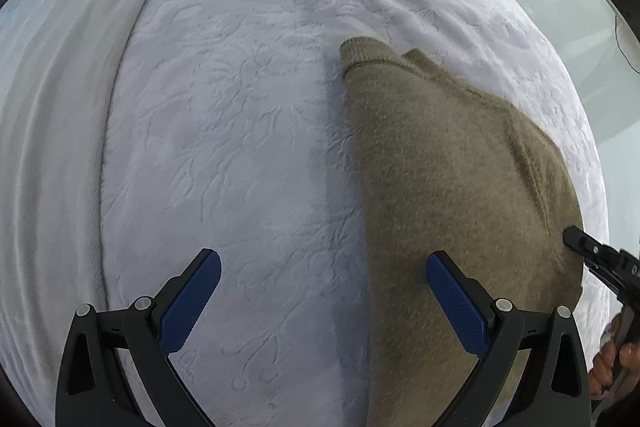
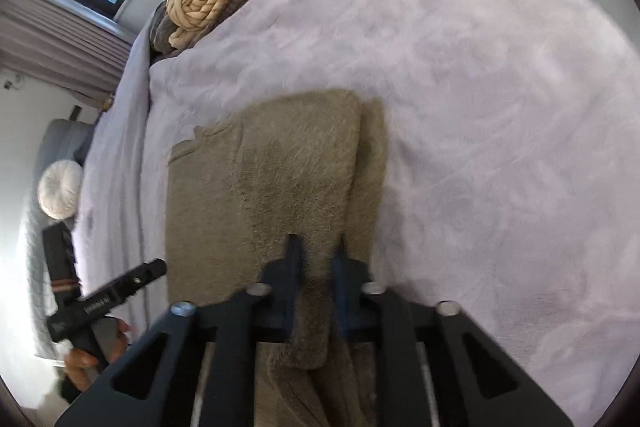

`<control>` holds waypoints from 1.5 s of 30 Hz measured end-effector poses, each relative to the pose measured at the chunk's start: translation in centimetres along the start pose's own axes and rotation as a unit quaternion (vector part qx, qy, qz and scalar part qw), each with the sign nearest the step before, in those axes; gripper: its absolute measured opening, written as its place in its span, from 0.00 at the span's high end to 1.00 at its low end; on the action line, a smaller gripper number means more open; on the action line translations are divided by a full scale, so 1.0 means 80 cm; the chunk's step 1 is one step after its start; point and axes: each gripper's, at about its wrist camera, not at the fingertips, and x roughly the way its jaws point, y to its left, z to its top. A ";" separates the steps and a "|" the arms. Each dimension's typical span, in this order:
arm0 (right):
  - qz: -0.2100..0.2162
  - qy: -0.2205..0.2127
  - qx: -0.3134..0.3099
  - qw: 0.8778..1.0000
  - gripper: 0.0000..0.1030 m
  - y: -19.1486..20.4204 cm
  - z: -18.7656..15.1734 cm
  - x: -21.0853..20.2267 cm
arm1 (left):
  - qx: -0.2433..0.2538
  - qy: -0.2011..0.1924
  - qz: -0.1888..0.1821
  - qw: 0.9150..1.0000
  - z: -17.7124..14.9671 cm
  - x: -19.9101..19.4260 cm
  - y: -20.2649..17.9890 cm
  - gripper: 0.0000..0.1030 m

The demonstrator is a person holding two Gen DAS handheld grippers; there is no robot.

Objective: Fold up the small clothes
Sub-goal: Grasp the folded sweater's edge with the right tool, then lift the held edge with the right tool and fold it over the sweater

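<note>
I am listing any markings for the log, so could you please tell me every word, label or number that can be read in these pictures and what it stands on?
Left gripper, side of the body, right wrist view: white print, too blurred to read.
Right gripper, body at the frame edge, left wrist view: a cut-off white mark, unreadable.
Brown sweater, blanket, striped garment: no text.

the left claw [image 1: 323,297] points steeply down with its blue pads [image 1: 191,301] spread wide apart and nothing between them. the right claw [image 2: 316,253] is closed, pinching a fold of the olive garment [image 2: 288,179].
</note>
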 end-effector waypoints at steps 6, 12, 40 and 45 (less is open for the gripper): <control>-0.028 0.025 0.006 0.999 0.92 -0.023 -0.002 0.027 | -0.001 0.005 -0.005 1.000 0.010 0.021 -0.018 0.00; -0.024 0.020 0.020 0.999 0.92 -0.027 -0.009 0.002 | 0.005 0.000 -0.003 1.000 0.009 0.017 -0.016 0.00; 0.206 0.143 0.045 0.967 0.29 -0.039 0.019 0.091 | 0.029 0.085 -0.163 0.983 0.019 0.078 -0.075 0.00; 0.199 0.150 0.059 0.967 0.65 -0.031 0.010 0.091 | 0.036 0.074 -0.160 0.984 0.020 0.069 -0.078 0.18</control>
